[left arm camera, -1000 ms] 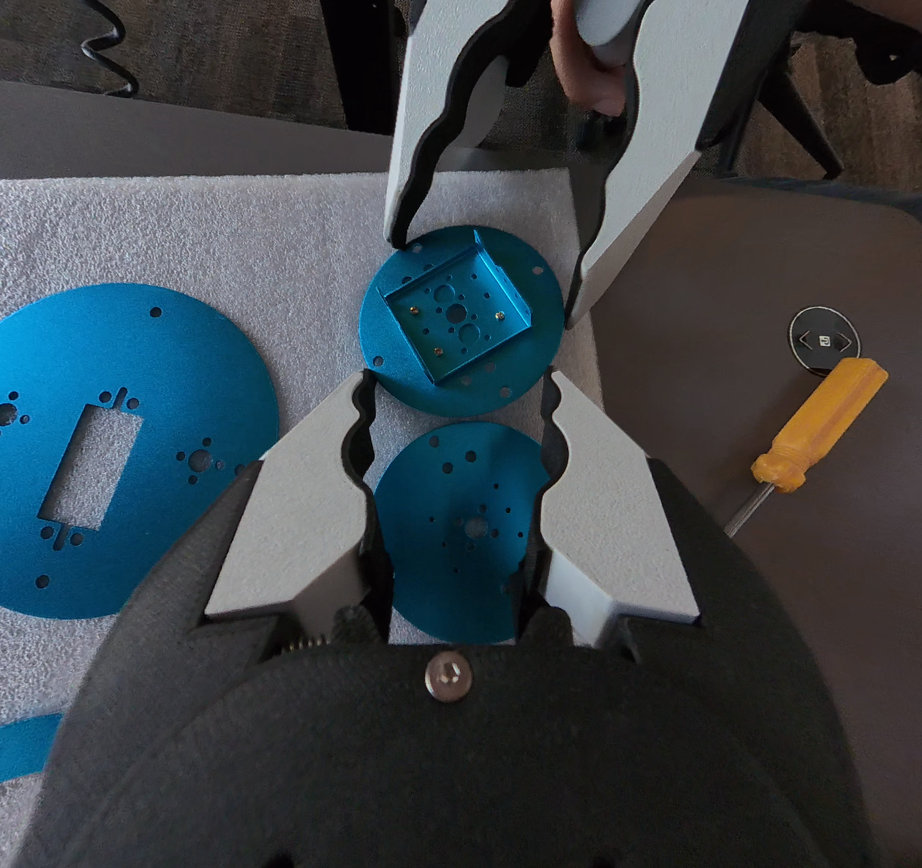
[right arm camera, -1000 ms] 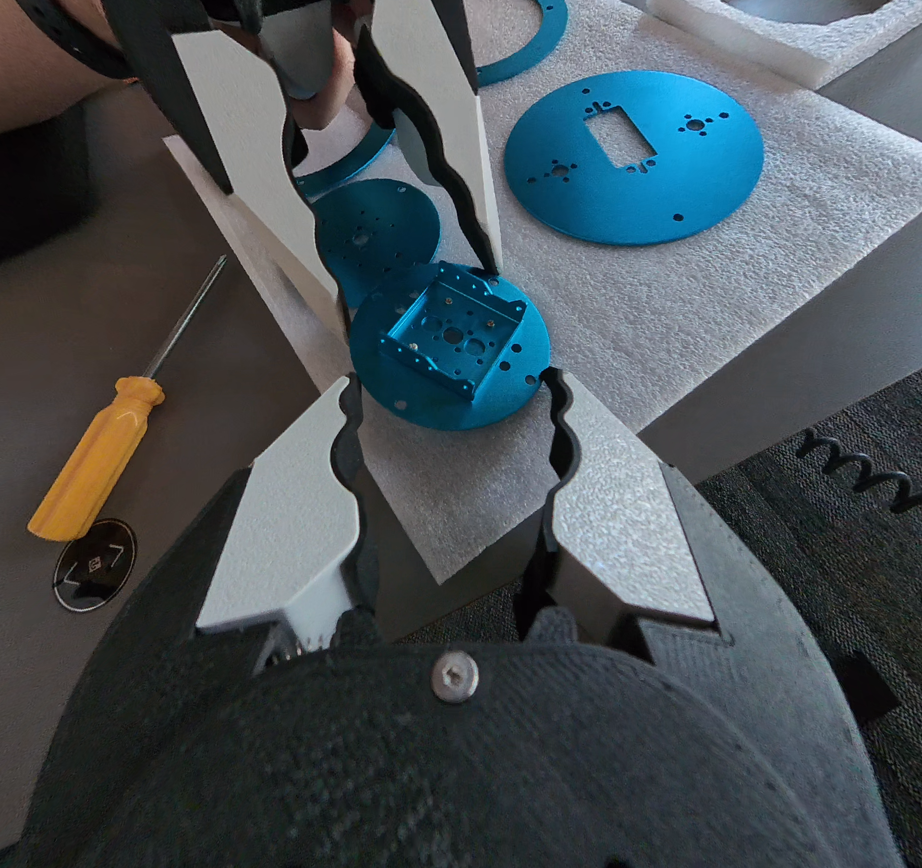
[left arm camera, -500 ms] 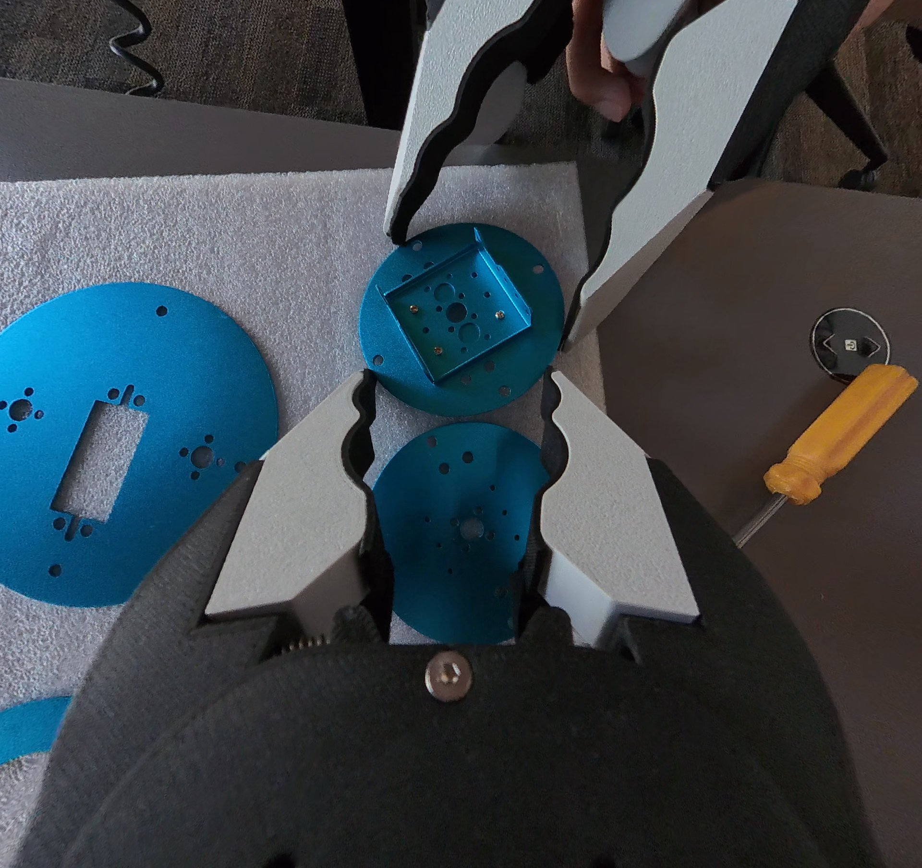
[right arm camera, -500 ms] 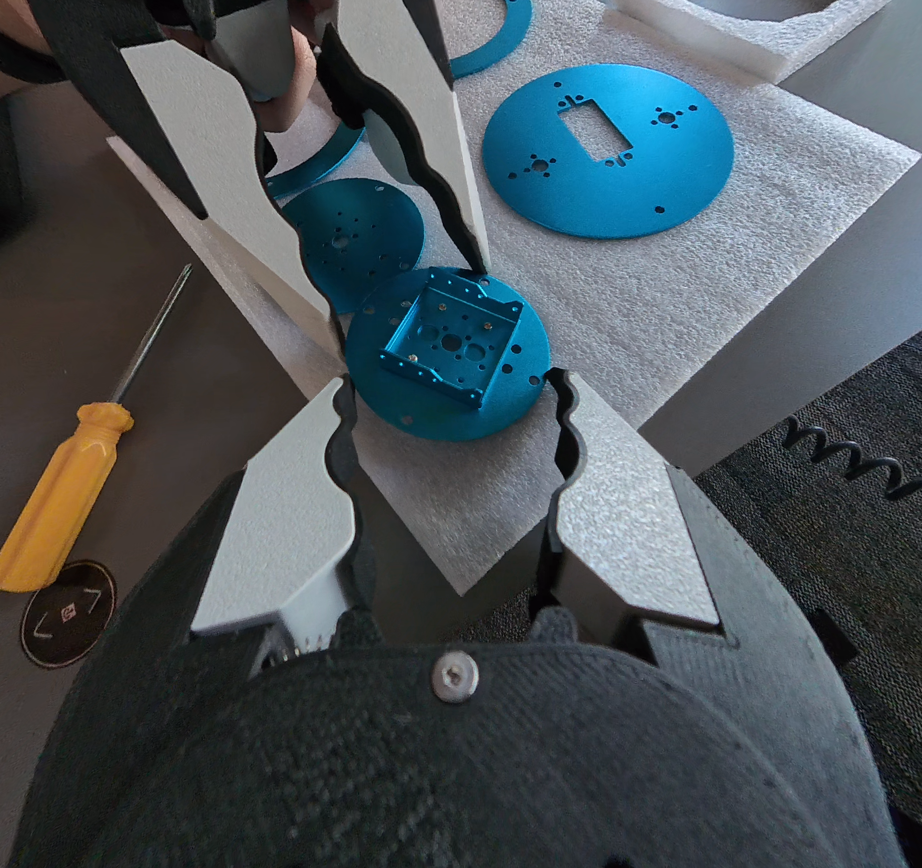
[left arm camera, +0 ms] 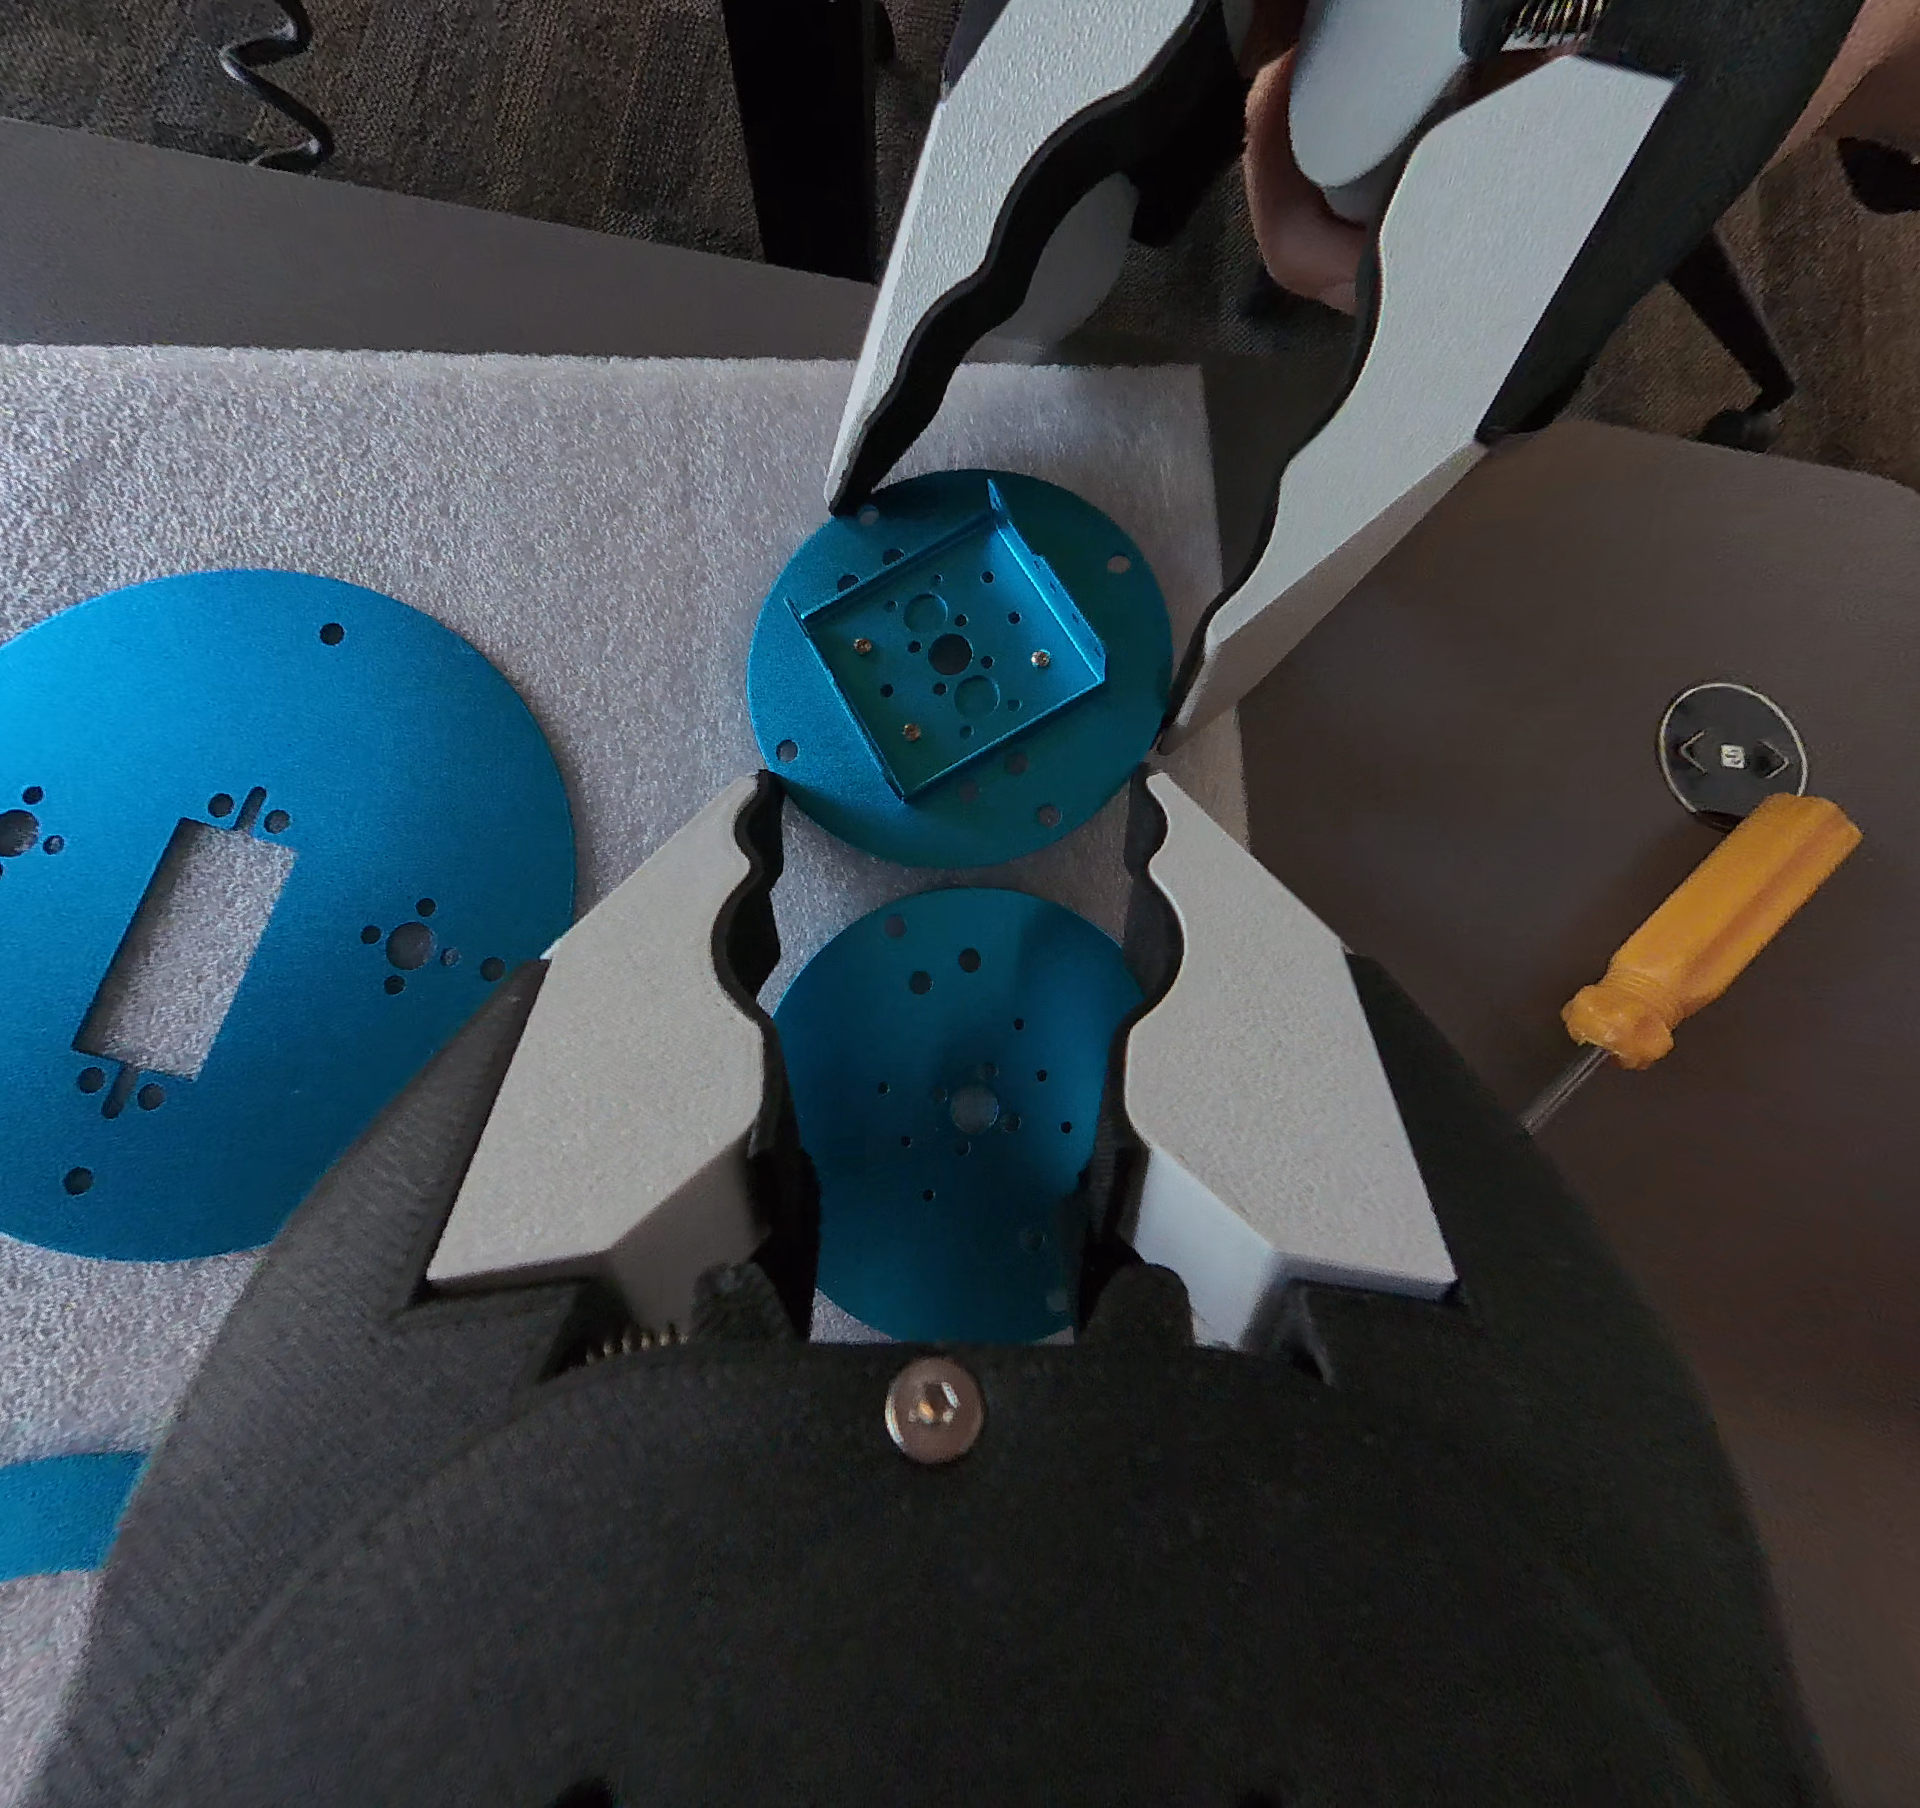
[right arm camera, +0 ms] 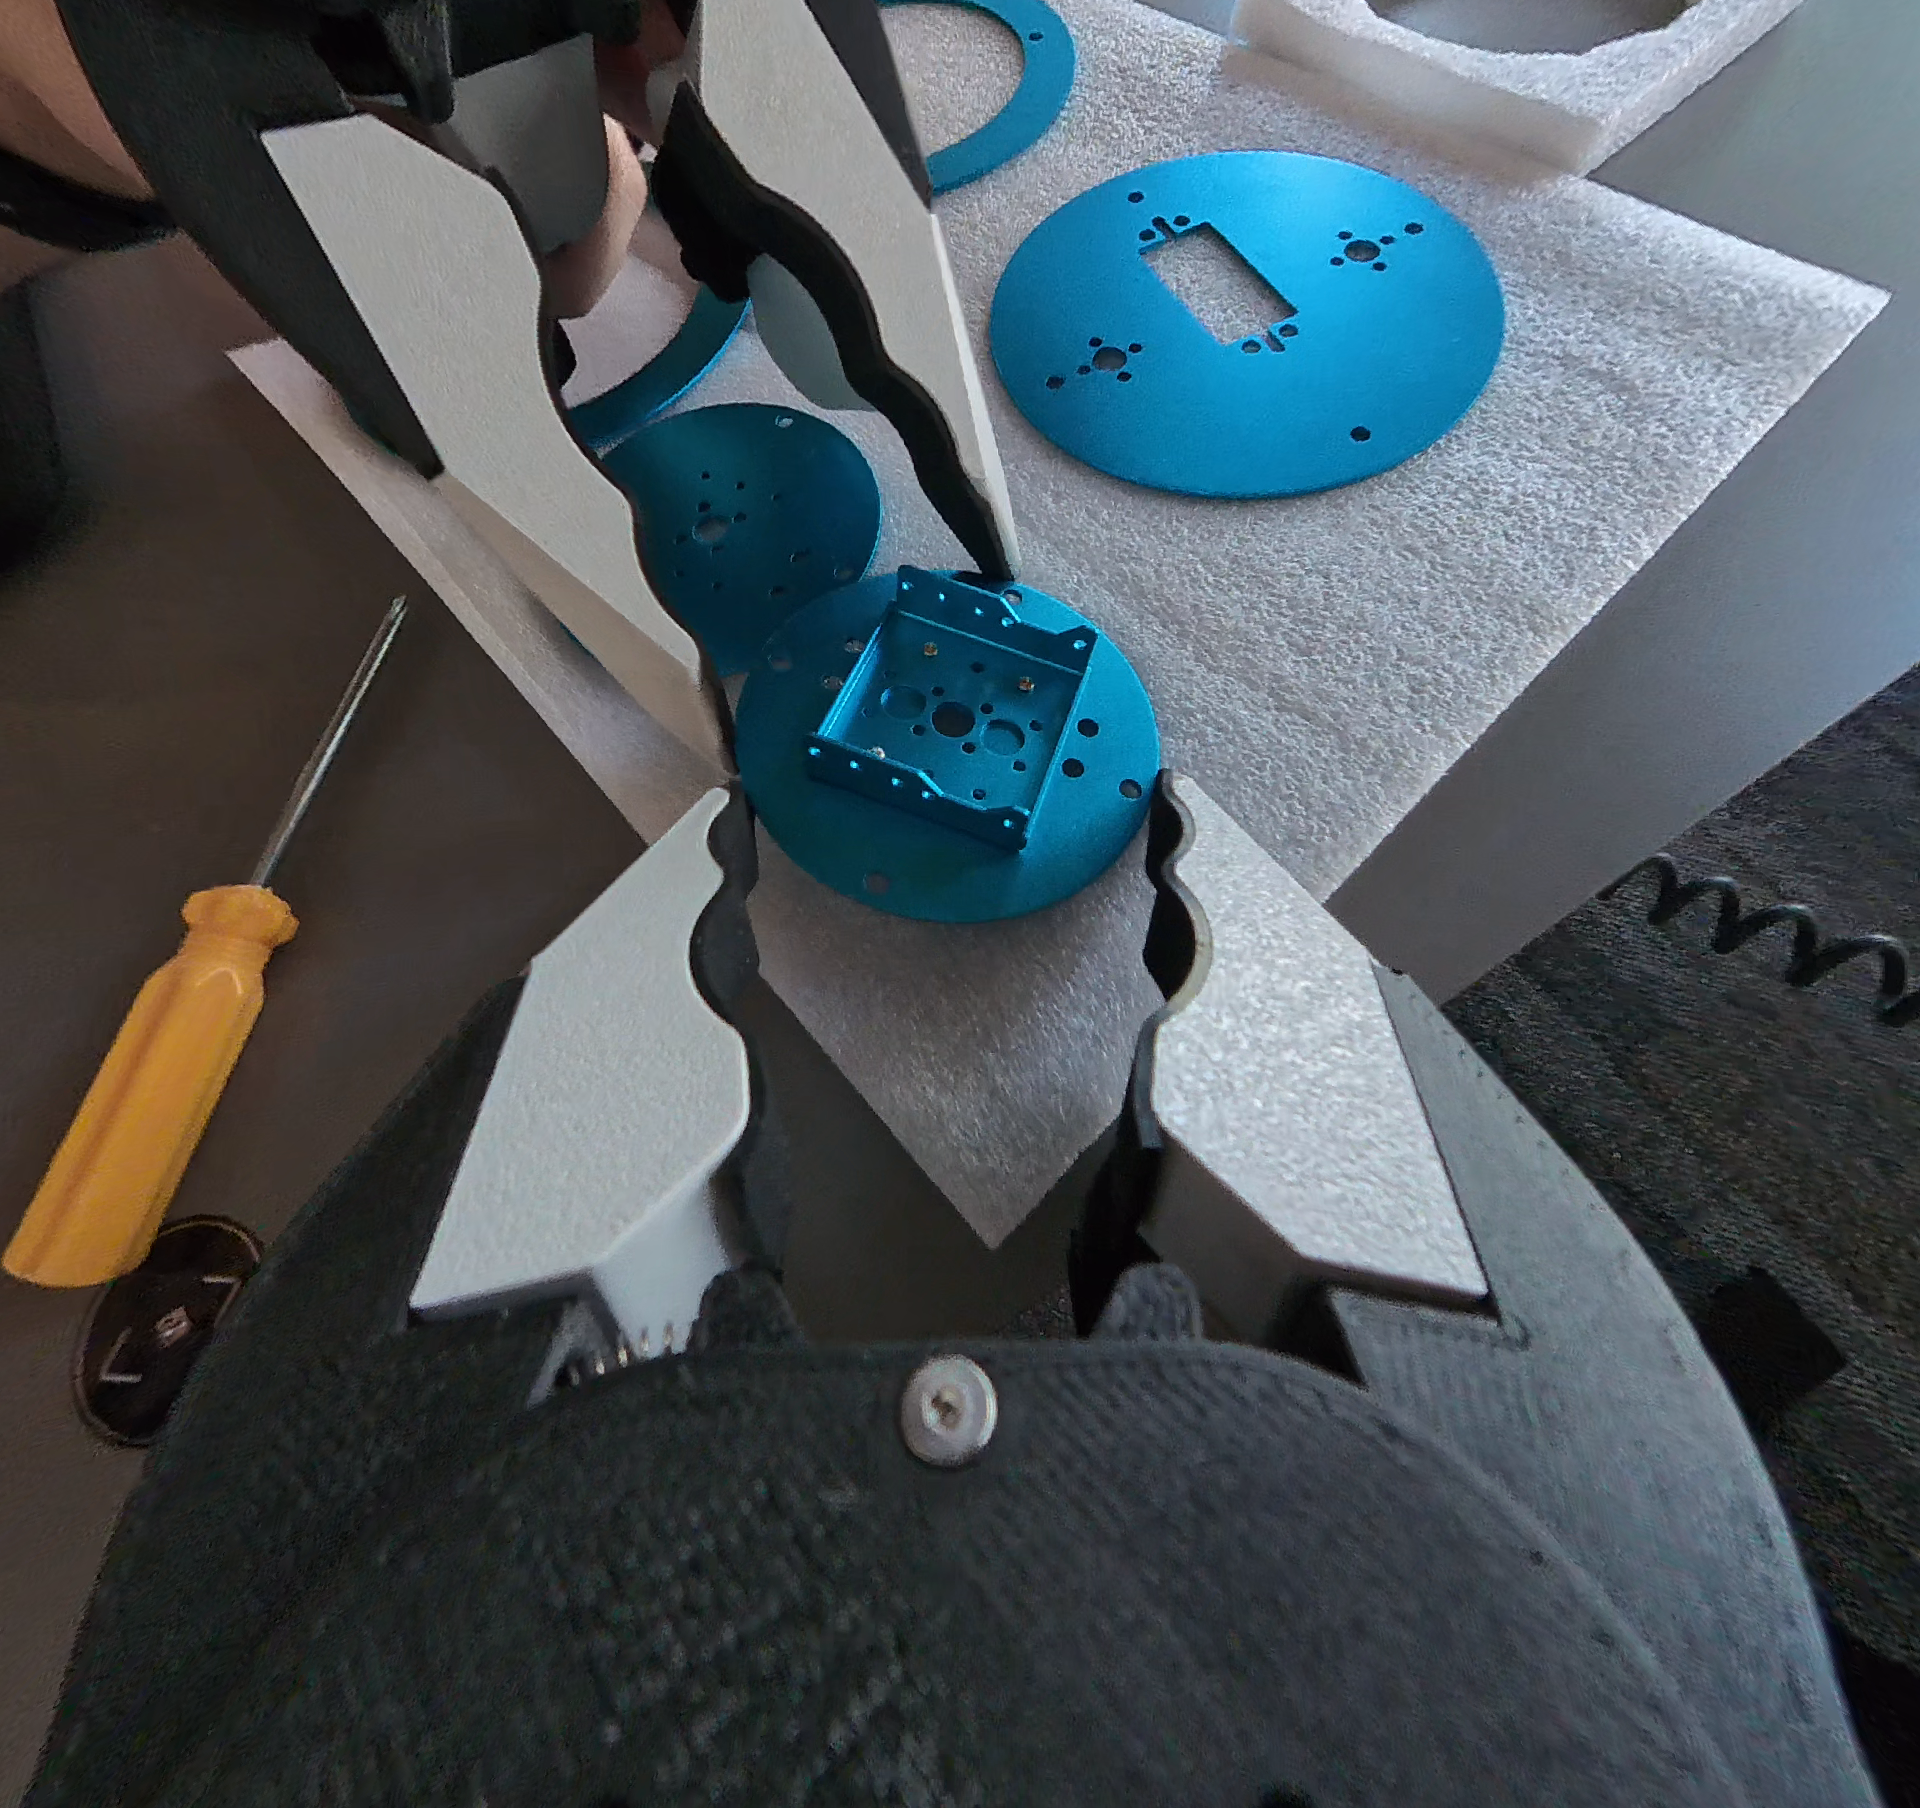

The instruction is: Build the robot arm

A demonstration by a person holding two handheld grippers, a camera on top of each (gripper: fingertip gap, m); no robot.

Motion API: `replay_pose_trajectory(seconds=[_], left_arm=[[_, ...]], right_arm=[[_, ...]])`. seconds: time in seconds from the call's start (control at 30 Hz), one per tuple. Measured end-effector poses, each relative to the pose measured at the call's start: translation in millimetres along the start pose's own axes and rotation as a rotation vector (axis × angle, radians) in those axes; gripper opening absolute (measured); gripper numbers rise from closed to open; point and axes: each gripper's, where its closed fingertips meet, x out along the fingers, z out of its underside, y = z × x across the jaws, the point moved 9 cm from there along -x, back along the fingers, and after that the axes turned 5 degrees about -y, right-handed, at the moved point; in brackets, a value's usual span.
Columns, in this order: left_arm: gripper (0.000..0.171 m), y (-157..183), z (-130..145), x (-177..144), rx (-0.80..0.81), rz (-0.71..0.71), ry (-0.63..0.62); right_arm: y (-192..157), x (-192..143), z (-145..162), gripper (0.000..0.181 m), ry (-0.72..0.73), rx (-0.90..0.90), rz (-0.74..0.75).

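A small blue disc with a square bracket (left arm camera: pixel 951 657) on it lies on the white foam sheet (left arm camera: pixel 520 470). My left gripper (left arm camera: pixel 956 782) is open, with its tips at the disc's near rim. My right gripper (left arm camera: pixel 1013 620) comes from the far side, open, with its tips at the disc's far-left and right rim. In the right wrist view my right gripper (right arm camera: pixel 945 792) flanks the same disc (right arm camera: pixel 951 719), and the left gripper (right arm camera: pixel 862 662) stands opposite. A plain small blue disc (left arm camera: pixel 951 1104) lies between my left fingers. I cannot tell whether any tip touches the disc.
A large blue disc with a rectangular cutout (left arm camera: pixel 364 719) lies left on the foam. A blue ring (right arm camera: pixel 1049 65) and a foam block with a round hole (right arm camera: pixel 1507 106) lie farther off. A yellow-handled screwdriver (left arm camera: pixel 1714 927) lies on the dark table beside the foam. The table edge is close. The yellow-handled screwdriver (left arm camera: pixel 1714 927) is about equally far from each gripper, around 11 cm. Look for it in the right wrist view (right arm camera: pixel 145 1039) too.
Both grippers stay open around the bracket disc and have shifted only slightly. The disc has not moved.
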Motion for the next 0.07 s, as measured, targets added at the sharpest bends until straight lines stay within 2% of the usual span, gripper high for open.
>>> replay_pose_trajectory(seconds=[0.07], left_arm=[[0.066, -1.5, -0.5, -1.1, -0.025, 0.022, 0.011]], right_arm=[[2.2, -0.9, -0.8, 0.075, 0.001, 0.029, -0.026]])
